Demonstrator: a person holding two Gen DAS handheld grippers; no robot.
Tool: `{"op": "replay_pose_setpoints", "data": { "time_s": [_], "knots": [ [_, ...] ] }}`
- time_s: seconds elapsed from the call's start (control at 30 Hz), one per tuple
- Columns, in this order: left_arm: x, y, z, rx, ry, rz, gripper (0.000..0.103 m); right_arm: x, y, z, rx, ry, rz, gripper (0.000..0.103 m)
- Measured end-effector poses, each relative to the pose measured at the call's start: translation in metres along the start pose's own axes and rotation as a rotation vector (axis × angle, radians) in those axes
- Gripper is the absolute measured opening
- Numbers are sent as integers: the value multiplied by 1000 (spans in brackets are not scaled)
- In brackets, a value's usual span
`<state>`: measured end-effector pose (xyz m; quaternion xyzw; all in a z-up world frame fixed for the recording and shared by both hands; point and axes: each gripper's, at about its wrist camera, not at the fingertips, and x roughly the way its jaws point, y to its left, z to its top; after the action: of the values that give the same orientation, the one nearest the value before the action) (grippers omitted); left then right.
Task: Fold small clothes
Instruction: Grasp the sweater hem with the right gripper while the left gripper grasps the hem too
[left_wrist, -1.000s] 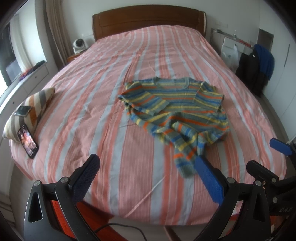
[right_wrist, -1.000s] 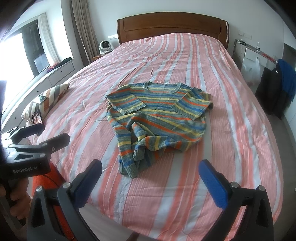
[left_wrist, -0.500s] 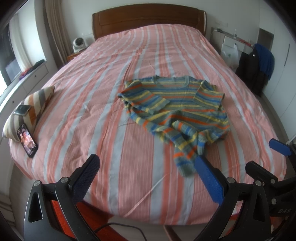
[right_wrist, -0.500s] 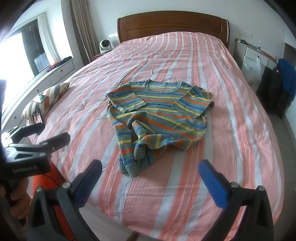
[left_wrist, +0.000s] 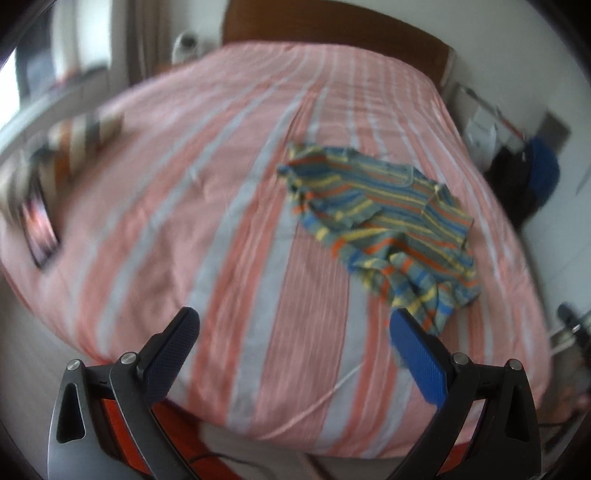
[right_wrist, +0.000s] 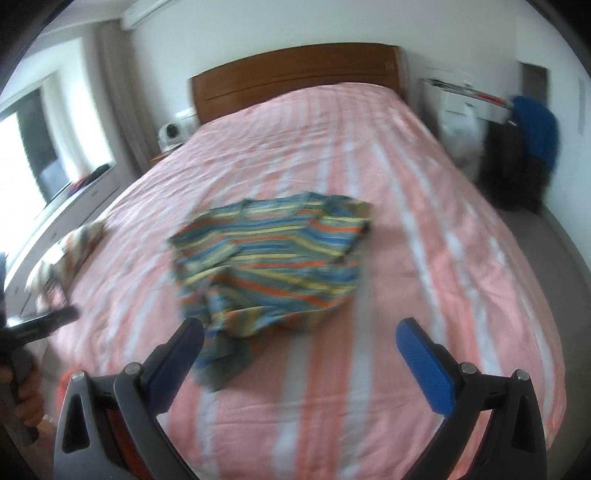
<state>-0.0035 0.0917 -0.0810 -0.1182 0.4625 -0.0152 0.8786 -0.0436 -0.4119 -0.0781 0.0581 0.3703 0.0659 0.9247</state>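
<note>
I am swinging both wide-open grippers — left gripper, right gripper — closer; the crumpled striped knit sweater now lies just ahead, probably unfolded.

Motion blur is smearing the striped sweater and the cushion; the right tool's finger is covering the sweater's nearest hem.

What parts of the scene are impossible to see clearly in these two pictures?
- Striped sweater: motion blur in both wrist views; its folds and hem edges cannot be traced.
- Phone by the striped pillow: left wrist view, smeared; screen unreadable.
- Right hand-held gripper: its left finger covers the sweater's nearest corner.
- Left hand-held gripper: its right finger hides the sweater's lowest tip.
- Bed foot edge: hidden behind both open grippers.
</note>
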Motion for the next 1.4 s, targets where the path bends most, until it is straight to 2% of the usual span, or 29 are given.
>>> {"op": "replay_pose_setpoints", "data": {
  "time_s": [0.07, 0.1, 0.17, 0.2, 0.23, 0.3, 0.37, 0.4, 0.43, 0.47, 0.5, 0.53, 0.57, 0.67, 0.77, 0.87, 0.97, 1.0, 1.03, 1.07, 1.1, 1.13, 1.17, 1.2, 1.23, 1.3, 1.4],
  "knots": [
    [23, 2, -9, -34, 82, -78, 102, 21, -18, -6, 25, 28, -15, 103],
    [36, -6, -16, -37, 135, -141, 101, 38, -23, -12, 27, 74, -12, 103],
    [55, -29, -25, -21, 214, -247, 99, 70, -29, -21, 56, 188, 50, 102],
    [63, -45, -29, 2, 238, -288, 95, 84, -28, -27, 102, 235, 124, 102],
    [69, -60, -30, 29, 246, -307, 88, 96, -25, -29, 167, 264, 228, 102],
    [83, -90, -28, 84, 252, -319, 80, 114, -15, -25, 248, 276, 377, 98],
    [99, -111, -25, 131, 260, -300, 70, 133, -4, -17, 286, 285, 461, 87],
    [109, -120, -25, 157, 272, -278, 58, 148, 2, -13, 302, 301, 480, 82],
    [119, -124, -25, 173, 286, -260, 29, 164, 7, -12, 310, 335, 474, 70],
    [129, -125, -26, 176, 308, -251, 12, 180, 9, -12, 325, 372, 466, 57],
    [135, -120, -26, 153, 331, -254, 10, 195, 10, -15, 348, 406, 470, 22],
    [132, -110, -24, 107, 338, -290, 8, 203, 8, -17, 359, 427, 467, 6],
    [126, -100, -24, 82, 340, -321, 8, 202, 3, -19, 369, 424, 459, 6],
    [82, -68, -24, 93, 342, -415, 8, 158, -17, -20, 353, 378, 543, 6],
    [43, -32, -25, 116, 367, -431, 8, 109, -45, -23, 295, 369, 573, 6],
    [32, -7, -30, 132, 372, -368, 8, 86, -68, -36, 227, 393, 484, 6],
    [62, 4, -42, 116, 402, -298, 9, 105, -82, -54, 205, 423, 397, 10],
    [72, 8, -46, 96, 411, -286, 10, 116, -86, -62, 210, 429, 376, 13],
    [77, 14, -50, 78, 414, -276, 11, 124, -90, -68, 214, 436, 347, 25],
    [79, 19, -54, 57, 412, -259, 14, 130, -96, -73, 230, 445, 328, 32],
    [78, 25, -58, 31, 406, -260, 21, 133, -103, -79, 269, 449, 335, 38],
    [73, 32, -61, 9, 397, -284, 38, 129, -107, -82, 292, 441, 355, 41],
    [70, 36, -63, -5, 388, -302, 48, 124, -112, -84, 312, 430, 384, 43],
    [63, 42, -65, -23, 369, -321, 64, 119, -113, -86, 315, 418, 407, 48],
    [56, 45, -66, -34, 342, -331, 71, 116, -115, -87, 306, 412, 415, 51],
    [52, 47, -67, -33, 324, -350, 72, 113, -114, -93, 279, 419, 420, 51],
    [63, 36, -66, -38, 345, -355, 72, 120, -106, -103, 255, 446, 425, 51]
  ]
}}
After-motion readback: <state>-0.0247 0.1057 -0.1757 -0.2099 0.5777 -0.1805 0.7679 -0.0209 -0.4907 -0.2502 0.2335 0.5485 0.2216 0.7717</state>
